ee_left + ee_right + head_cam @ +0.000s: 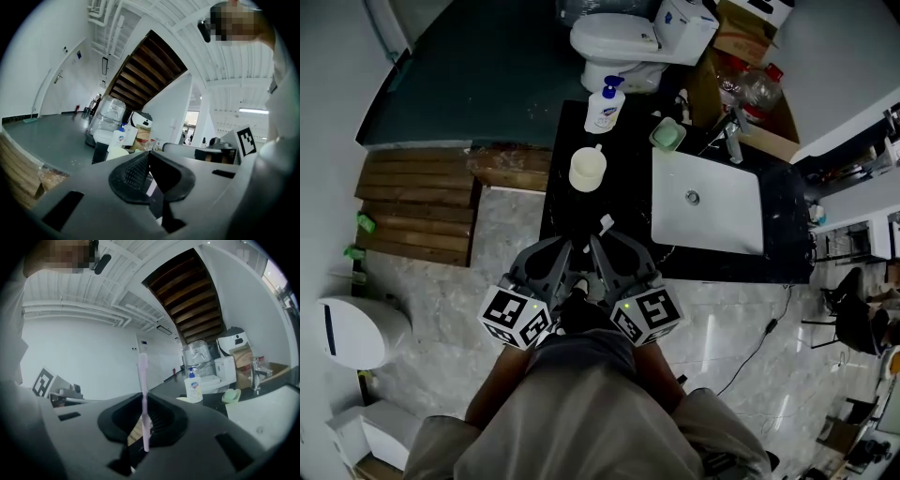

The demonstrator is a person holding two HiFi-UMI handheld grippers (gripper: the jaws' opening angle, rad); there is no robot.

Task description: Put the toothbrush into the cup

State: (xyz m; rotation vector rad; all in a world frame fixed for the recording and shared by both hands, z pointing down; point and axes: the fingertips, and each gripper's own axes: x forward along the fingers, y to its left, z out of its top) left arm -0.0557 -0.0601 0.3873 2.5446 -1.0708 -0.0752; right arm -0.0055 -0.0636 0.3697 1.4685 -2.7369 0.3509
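Toothbrush [142,380], pink and upright, sits clamped in our right gripper [142,414] over the black counter's [567,214] near edge. Our left gripper [149,157] has its jaws pressed together, empty. We see the cream cup [587,170] farther back.

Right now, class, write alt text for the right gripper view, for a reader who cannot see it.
The right gripper has its jaws shut on a pink toothbrush, which stands upright in the frame. Beyond it, on a dark counter, are a pump soap bottle and a green soap dish, beside a white sink.
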